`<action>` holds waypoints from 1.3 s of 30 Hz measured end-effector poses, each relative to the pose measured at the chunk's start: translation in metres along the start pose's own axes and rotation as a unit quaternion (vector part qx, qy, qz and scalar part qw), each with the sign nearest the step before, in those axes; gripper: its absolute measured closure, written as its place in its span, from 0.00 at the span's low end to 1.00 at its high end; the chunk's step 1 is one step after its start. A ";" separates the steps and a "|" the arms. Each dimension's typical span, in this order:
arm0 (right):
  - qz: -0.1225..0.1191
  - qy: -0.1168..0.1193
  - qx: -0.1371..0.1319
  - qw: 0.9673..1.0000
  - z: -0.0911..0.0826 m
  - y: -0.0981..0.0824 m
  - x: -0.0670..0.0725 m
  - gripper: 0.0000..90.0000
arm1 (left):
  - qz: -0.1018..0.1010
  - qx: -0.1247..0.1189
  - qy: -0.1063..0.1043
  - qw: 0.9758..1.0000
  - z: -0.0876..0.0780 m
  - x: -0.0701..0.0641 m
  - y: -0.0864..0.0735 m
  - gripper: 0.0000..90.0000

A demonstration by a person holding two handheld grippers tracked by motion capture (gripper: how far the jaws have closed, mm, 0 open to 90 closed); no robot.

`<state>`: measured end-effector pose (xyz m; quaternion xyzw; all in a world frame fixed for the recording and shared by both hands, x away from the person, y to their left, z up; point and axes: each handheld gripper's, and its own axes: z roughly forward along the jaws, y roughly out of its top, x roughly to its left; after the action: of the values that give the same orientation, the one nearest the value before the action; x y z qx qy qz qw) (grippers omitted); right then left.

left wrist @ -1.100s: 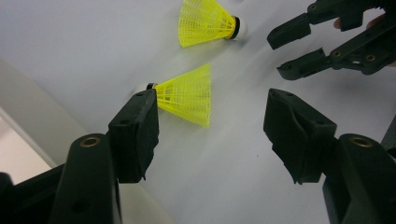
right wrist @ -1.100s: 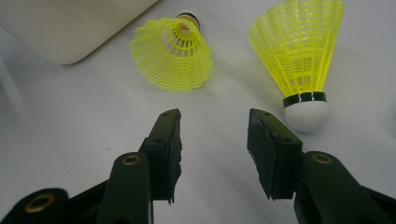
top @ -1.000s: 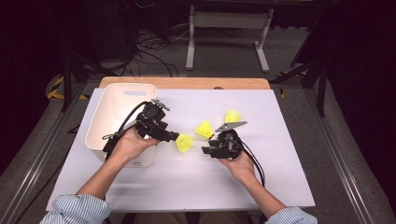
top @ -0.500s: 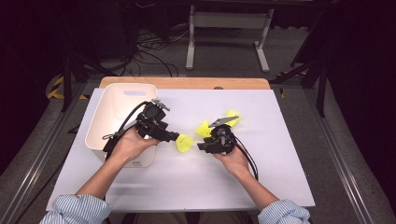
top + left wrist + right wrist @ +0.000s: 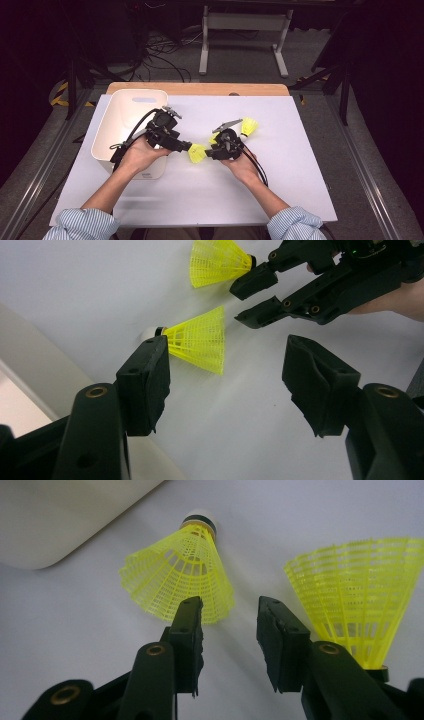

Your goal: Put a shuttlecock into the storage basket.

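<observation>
A yellow shuttlecock lies on the white table between my two grippers. In the left gripper view this shuttlecock lies just past the left jaw, its cork by that jaw's tip. My left gripper is open, and no pad presses the shuttlecock. My right gripper points at the same shuttlecock. Its jaws have just been closing and stand open with nothing between them. A second shuttlecock lies beside its right jaw. In the high view a third shuttlecock sits farther right.
A white bin stands at the table's left, right behind my left hand. A wooden board runs along the far edge. Bare table stretches at the front and the right.
My right hand has slid left, bringing its gripper close to the middle shuttlecock and the left gripper's tips. The left hand has kept still.
</observation>
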<state>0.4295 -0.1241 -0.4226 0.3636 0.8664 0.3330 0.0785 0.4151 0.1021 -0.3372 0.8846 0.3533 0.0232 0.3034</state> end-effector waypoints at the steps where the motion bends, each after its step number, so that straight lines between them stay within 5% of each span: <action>1: -0.001 -0.001 0.000 1.000 0.001 0.001 0.000 0.70 | 0.000 0.000 0.000 1.000 0.000 0.000 0.000 0.41; 15: -0.003 -0.013 0.013 1.000 0.015 0.008 0.000 0.73 | -0.006 0.003 -0.005 1.000 0.001 0.000 0.000 0.40; 28: -0.007 -0.010 0.008 1.000 0.020 0.008 -0.001 0.96 | -0.003 0.005 0.002 1.000 0.001 -0.001 0.000 0.40; 39: -0.012 0.006 0.002 1.000 0.015 0.007 0.000 1.00 | 0.005 0.006 0.008 1.000 0.001 -0.002 0.000 0.39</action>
<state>0.4391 -0.1129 -0.4299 0.3509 0.8720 0.3325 0.0764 0.4137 0.1006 -0.3375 0.8882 0.3514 0.0299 0.2945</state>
